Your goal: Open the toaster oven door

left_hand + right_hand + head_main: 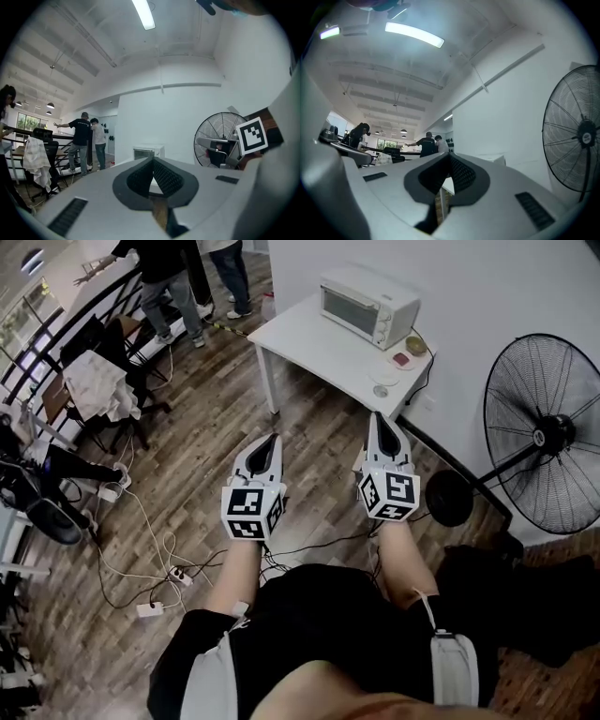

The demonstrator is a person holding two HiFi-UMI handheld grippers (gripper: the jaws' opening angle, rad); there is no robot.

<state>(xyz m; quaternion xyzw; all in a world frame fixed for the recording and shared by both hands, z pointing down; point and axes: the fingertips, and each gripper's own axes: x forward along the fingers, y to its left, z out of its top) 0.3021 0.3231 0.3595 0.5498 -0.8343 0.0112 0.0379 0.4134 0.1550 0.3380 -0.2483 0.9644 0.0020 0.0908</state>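
The white toaster oven [368,304] stands at the far end of a white table [309,343] against the wall, its glass door closed. Both grippers hang over the wooden floor, well short of the table, and point toward it. My left gripper [273,439] has its jaws together with nothing between them. My right gripper [379,416] is shut and empty too, its tips near the table's front corner. In the left gripper view the toaster oven [148,152] shows small just past the left gripper [153,160]. The right gripper [449,158] shows only the oven's top [493,159].
A large standing fan [548,432] with a round base [450,497] stands to the right by the wall. On the table lie a small plate [401,359], a bowl [416,343] and a disc [381,391]. Cables and power strips [150,609] trail at left; chairs [103,381] and people [169,277] stand beyond.
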